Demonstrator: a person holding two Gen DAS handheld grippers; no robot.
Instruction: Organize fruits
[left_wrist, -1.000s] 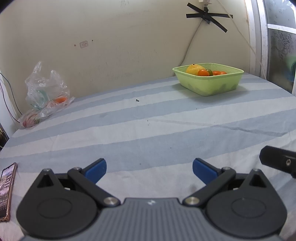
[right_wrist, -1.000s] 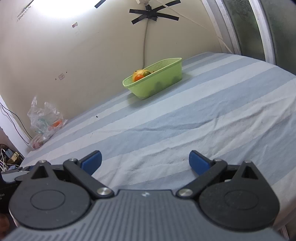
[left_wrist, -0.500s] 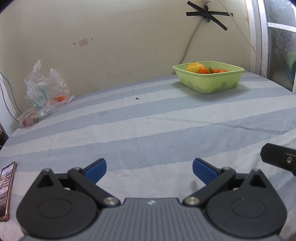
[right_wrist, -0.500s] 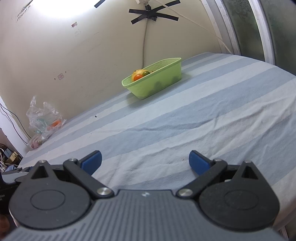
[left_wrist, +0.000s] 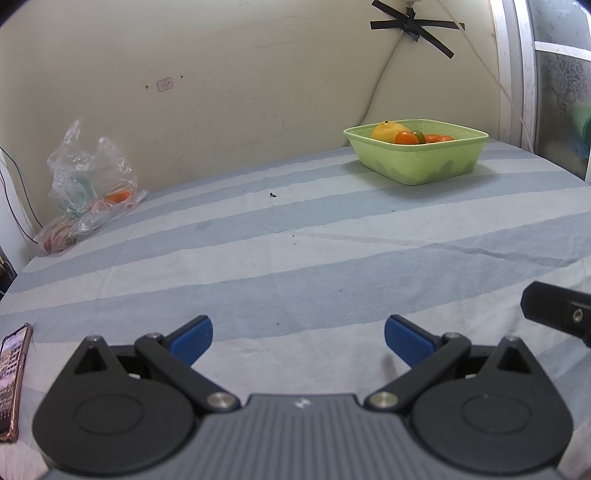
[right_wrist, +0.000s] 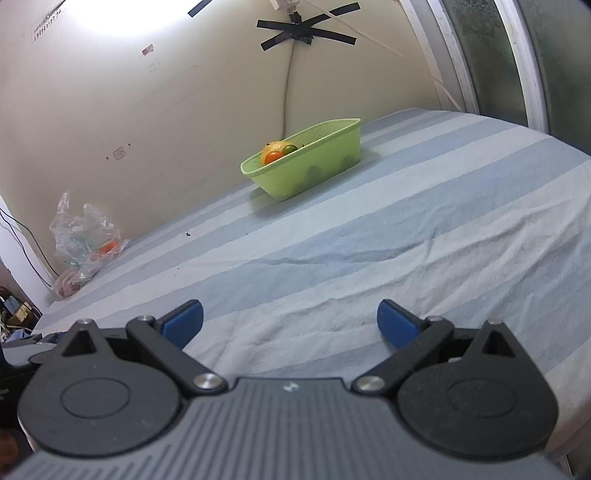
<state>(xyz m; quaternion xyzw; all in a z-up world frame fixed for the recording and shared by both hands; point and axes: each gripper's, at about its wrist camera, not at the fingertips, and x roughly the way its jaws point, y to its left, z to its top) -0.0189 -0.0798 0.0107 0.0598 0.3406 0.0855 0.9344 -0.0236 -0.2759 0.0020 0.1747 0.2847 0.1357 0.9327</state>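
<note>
Nearest the left wrist camera, the left claw is spread wide with nothing between its blue pads, low over the striped cloth that covers the counter. At the left edge of that view a phone in a coppery case lies flat on the cloth, and at the right edge a black piece of the other rig juts into the frame. In the right wrist view the right claw is likewise spread and holds nothing, its blue pads above rumpled blue and pale stripes. Beyond both claws the cloth runs back bare but for a few dark specks, one small dark bit lying mid-way toward the wall. Farther back on the left, against the wall, sits a crumpled clear plastic bag with something orange showing through it and a reddish bundle at its foot. Farther back on the right stands the light green basket, well apart from both claws and near the wall. In it are the fruits: a large yellow fruit, a small orange fruit touching its front, a small green one just beside that, and more orange ones to the right. Behind the basket a cord climbs the cream wall to strips of black tape, with a window frame to the right.
</note>
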